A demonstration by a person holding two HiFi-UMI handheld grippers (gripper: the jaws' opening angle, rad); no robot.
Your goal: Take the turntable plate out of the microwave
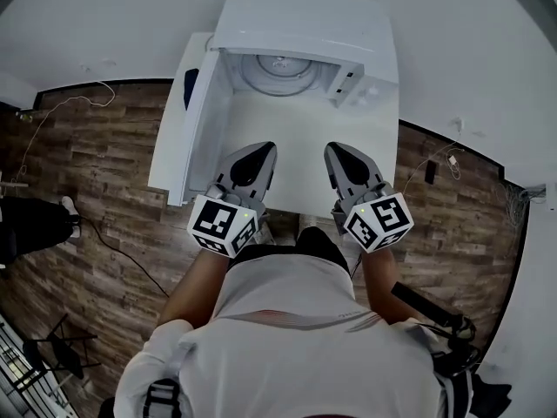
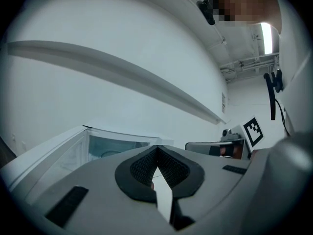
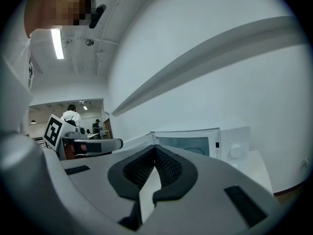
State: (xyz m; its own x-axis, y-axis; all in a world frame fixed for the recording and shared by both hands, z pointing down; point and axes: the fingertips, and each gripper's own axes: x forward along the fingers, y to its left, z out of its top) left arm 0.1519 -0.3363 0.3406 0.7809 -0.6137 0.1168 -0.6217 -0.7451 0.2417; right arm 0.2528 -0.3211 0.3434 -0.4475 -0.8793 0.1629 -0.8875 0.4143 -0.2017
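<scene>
A white microwave [image 1: 305, 24] stands at the back of a white table [image 1: 287, 138], its door [image 1: 198, 120] swung open to the left. Inside lies the round glass turntable plate [image 1: 280, 70]. My left gripper [image 1: 264, 151] and right gripper [image 1: 333, 152] hover side by side over the table's near half, short of the oven mouth, both shut with nothing between the jaws. In the left gripper view the open cavity [image 2: 115, 148] shows beyond the shut left gripper [image 2: 157, 148]. The right gripper view has the microwave [image 3: 193, 143] ahead of the right gripper [image 3: 155, 150].
The microwave's control panel with a knob [image 1: 370, 92] is right of the cavity. Wood floor [image 1: 96, 164] surrounds the table, with cables [image 1: 52, 111] at left and a dark object [image 1: 431, 171] at right. A white wall runs behind the microwave.
</scene>
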